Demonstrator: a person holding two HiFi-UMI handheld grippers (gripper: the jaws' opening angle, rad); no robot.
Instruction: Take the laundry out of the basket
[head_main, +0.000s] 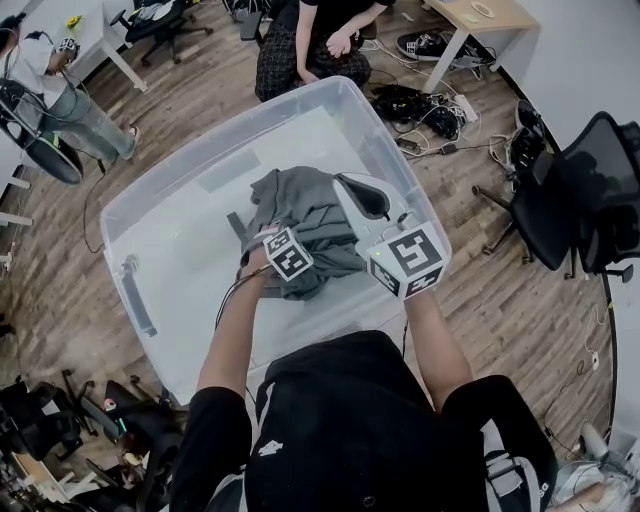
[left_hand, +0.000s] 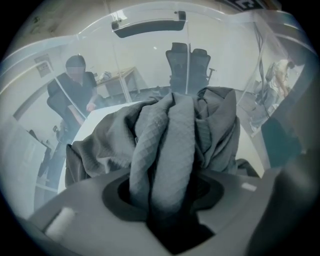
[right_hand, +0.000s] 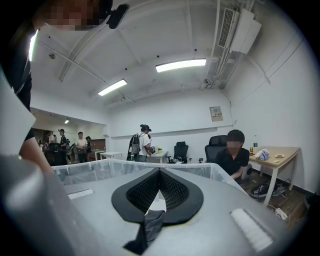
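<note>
The laundry (head_main: 300, 225), a crumpled grey garment with a fine quilted weave, lies heaped in the middle of the clear basket (head_main: 180, 250), which stands on the floor (head_main: 500, 290). The left hand-held gripper (left_hand: 167, 192) points steeply down into the heap, clenched on a thick fold that runs lengthwise along its jaws. The right hand-held gripper (right_hand: 160, 172) hangs level over the heap's right edge, jaws pressed together on nothing. The left hand is placed to lift, probably straight up.
</note>
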